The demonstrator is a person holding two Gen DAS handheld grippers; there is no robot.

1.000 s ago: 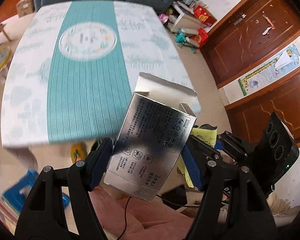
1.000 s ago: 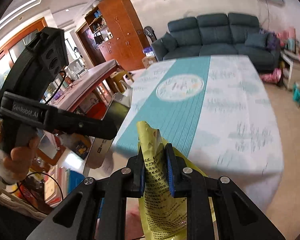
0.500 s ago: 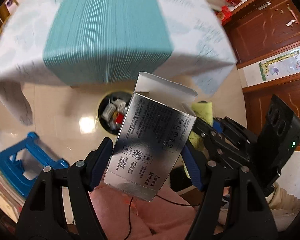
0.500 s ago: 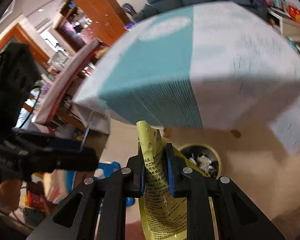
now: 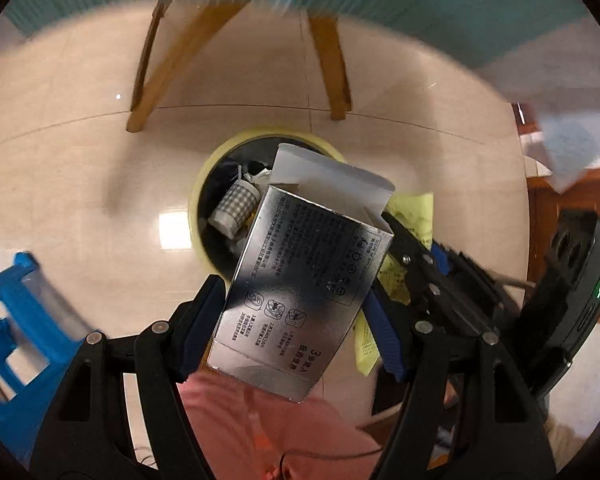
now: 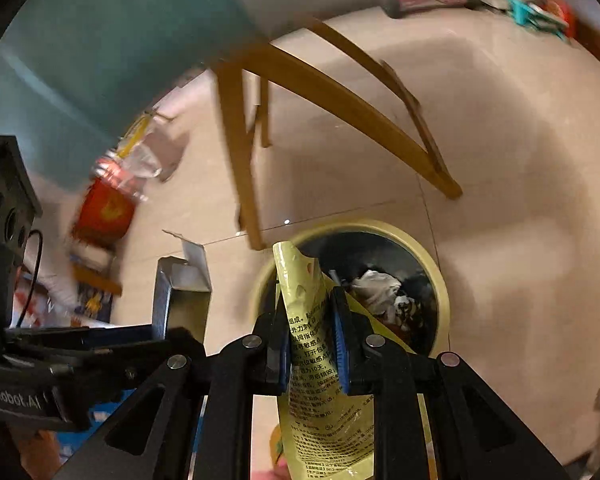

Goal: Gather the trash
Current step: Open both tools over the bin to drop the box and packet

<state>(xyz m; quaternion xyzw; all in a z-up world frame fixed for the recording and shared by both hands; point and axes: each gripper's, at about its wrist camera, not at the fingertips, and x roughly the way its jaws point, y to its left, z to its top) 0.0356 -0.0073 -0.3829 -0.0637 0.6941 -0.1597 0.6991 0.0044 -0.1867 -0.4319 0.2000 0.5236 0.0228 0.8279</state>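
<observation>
Left gripper [image 5: 292,320]: jaws spread to the width of a silver carton [image 5: 304,284] and clamped on its two side faces; the carton's long axis runs forward along the fingers, tilted a little rightward, its open end with raised white flap pointing away from the gripper toward a yellow-rimmed waste bin [image 5: 198,196] directly ahead and below. Bin contents visible past the carton's left edge: a checked roll [image 5: 236,210] and crumpled white scraps. Right gripper [image 6: 312,344]: jaws nearly together, pinching a flat yellow printed pouch [image 6: 320,400]; the pouch's long axis follows the fingers, its torn top end projecting forward beyond the pads, its lower end trailing back under the gripper body. The same bin [image 6: 440,280] lies just ahead of this gripper, slightly to its right. Beyond both grippers: wooden table legs [image 5: 332,68] on a beige tiled floor, teal tablecloth [image 5: 440,8] overhead. Left of the left gripper: a blue plastic stool [image 5: 4,328].
</observation>
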